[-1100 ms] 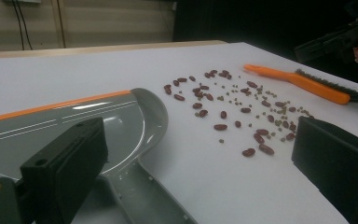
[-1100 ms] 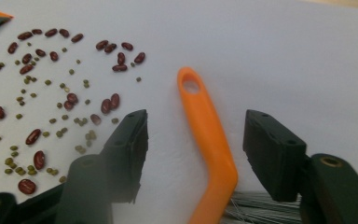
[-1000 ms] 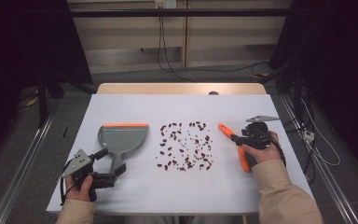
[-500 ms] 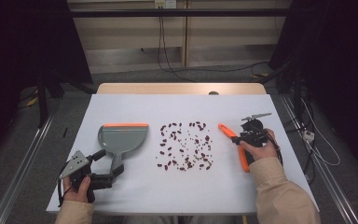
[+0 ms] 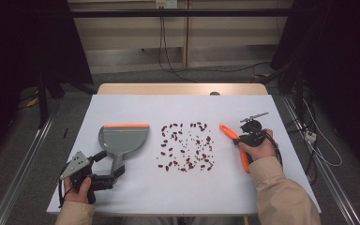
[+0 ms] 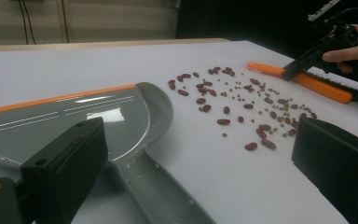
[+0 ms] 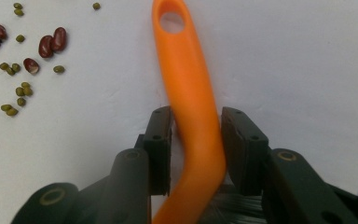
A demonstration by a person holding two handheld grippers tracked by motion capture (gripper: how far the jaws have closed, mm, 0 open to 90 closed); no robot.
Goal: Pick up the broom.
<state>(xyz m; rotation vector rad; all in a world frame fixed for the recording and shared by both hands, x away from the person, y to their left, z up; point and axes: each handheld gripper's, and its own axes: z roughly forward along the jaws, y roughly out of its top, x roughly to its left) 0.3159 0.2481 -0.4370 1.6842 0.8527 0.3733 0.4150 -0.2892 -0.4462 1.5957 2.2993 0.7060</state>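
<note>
An orange-handled brush lies on the white table, right of a scatter of red and small green beans. My right gripper has just been closing on it. In the right gripper view the pads of my right gripper sit against both sides of the brush's orange handle. A grey dustpan with an orange lip lies left of the beans. My left gripper is open at its handle. In the left gripper view the dustpan's handle runs between the wide-apart jaws of my left gripper.
The beans spread between dustpan and brush. Bare table lies behind the beans and along the front edge. A wooden bench stands behind the table, and cables hang off its right side.
My right gripper has sunk a little onto the brush and its jaws have narrowed around the handle. The left hand and the dustpan have stayed put.
</note>
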